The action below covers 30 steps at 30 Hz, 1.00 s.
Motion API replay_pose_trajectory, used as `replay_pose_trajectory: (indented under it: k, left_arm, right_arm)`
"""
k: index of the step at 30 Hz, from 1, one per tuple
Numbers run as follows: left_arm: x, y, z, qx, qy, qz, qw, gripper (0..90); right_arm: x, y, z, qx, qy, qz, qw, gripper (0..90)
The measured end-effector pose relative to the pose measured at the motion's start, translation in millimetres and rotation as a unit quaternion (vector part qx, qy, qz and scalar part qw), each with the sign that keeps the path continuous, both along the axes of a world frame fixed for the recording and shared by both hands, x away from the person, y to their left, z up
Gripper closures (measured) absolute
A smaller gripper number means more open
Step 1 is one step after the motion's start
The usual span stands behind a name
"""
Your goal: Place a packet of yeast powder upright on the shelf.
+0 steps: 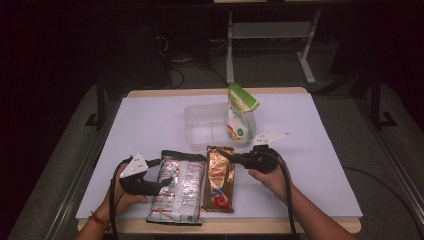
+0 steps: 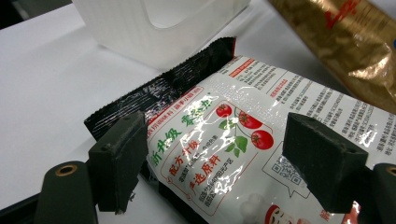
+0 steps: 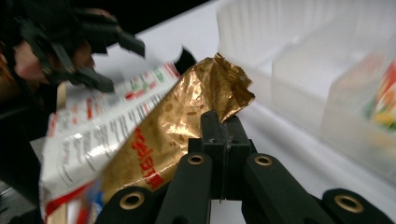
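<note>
Two grippers: right gripper [image 3: 219, 140] pinches the gold packet [image 1: 220, 180] by its crinkly, slippery top edge; left gripper [image 2: 219, 163] gapes over the silver packet [image 2: 261, 140].

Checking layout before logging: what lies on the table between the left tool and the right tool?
In the high view, the silver tomato packet and the gold packet lie side by side between left tool and right tool.

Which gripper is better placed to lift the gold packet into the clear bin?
Right. The right gripper looks shut on the gold packet beside the clear bin; the left gripper is open over the white tomato packet.
</note>
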<state>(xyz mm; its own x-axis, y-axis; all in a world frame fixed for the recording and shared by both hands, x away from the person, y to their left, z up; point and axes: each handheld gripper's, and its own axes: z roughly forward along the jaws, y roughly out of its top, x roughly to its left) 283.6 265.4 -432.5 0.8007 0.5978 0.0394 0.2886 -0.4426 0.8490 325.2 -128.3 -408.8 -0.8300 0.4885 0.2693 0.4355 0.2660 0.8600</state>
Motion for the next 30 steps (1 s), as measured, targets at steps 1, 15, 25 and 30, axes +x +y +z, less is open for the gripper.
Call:
replay_pose_trajectory:
  k: [1,15,25,30]
  left_arm:
    - [0.2,0.2,-0.1,-0.001,0.001,0.001,1.0,22.0]
    - [1.7,3.5,-0.3,-0.005,0.002,0.005,1.0,22.0]
    - [3.7,7.8,-0.5,-0.011,0.005,0.013,0.9998,22.0]
    - [3.9,8.9,0.2,-0.01,0.001,0.016,0.9998,22.0]
  right_arm:
    - [-1.6,-0.9,3.4,0.001,-0.007,0.0,1.0,90.0]
    - [-26.6,-11.5,45.6,0.01,-0.098,-0.026,0.9948,90.0]
    - [-29.3,-12.0,66.0,0.012,-0.138,-0.058,0.9887,90.0]
    - [-27.4,-6.6,76.8,0.009,-0.158,-0.075,0.9846,90.0]
